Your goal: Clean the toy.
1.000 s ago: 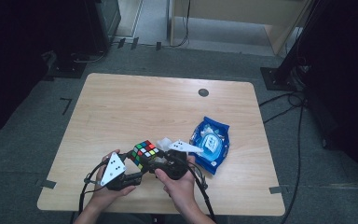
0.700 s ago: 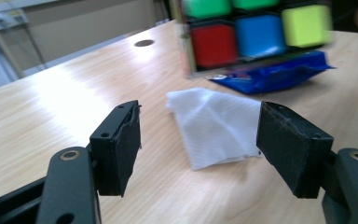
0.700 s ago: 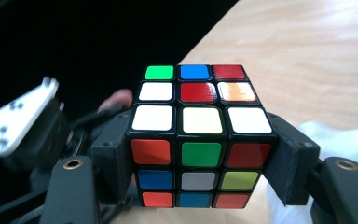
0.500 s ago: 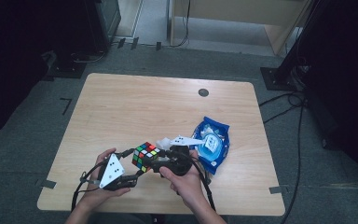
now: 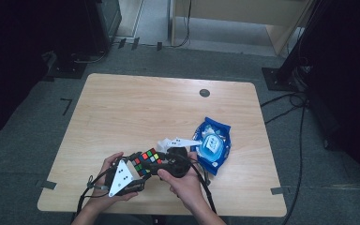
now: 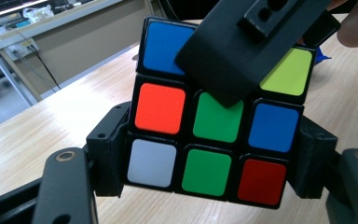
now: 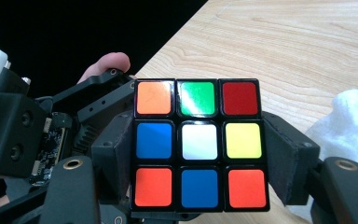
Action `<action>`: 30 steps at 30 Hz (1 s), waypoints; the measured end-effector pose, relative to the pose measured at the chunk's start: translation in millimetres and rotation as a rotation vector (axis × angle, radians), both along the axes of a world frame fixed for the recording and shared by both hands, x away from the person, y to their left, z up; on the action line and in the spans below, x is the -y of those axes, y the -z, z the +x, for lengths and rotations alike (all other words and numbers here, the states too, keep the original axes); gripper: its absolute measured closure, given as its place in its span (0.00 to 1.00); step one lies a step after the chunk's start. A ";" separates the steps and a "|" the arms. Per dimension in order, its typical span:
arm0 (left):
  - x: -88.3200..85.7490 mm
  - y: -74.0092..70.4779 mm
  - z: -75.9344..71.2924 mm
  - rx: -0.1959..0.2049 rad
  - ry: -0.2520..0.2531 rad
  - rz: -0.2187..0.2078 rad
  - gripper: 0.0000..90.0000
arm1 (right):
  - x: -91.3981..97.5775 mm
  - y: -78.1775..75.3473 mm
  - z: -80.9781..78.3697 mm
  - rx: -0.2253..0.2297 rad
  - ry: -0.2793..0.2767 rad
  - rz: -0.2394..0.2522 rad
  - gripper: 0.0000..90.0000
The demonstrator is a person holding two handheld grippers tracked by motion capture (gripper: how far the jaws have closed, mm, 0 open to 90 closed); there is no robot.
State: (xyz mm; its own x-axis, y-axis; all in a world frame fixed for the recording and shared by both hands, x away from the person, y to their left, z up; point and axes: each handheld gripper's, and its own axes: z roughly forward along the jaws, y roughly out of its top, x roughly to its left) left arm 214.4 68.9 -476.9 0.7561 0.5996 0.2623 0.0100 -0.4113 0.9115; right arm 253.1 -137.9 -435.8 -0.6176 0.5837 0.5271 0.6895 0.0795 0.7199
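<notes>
You are gripping the puzzle cube between both grippers, left gripper clamping its bottom layer, right gripper squeezing its lower layers.

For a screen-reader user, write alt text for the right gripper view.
A scrambled Rubik's cube, white centre facing the camera, is clamped between the right gripper's black jaws. The left gripper grips it from the left, above a wooden table.
</notes>
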 end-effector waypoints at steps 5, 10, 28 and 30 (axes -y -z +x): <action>-11.5 -1.2 7.4 -0.048 -0.030 -0.041 0.38 | 2.2 -1.0 1.7 0.033 -0.014 0.029 0.37; -42.8 -1.4 24.5 -0.117 -0.145 -0.107 0.38 | 11.9 3.3 8.5 0.131 0.022 0.072 0.37; -31.5 3.8 21.3 -0.142 -0.088 -0.102 0.38 | 13.6 58.9 28.2 0.159 0.146 -0.316 0.99; -27.7 4.5 20.0 -0.142 -0.075 -0.099 0.38 | 15.5 45.7 21.7 0.214 0.141 -0.228 0.99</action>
State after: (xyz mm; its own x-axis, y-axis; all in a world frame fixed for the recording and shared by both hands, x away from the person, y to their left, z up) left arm 234.4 96.6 -481.4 0.7337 0.6730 0.0929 0.1688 -0.3131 0.9346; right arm 274.8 -153.5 -481.4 -0.6047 0.7592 0.2408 0.5407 0.1693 0.8240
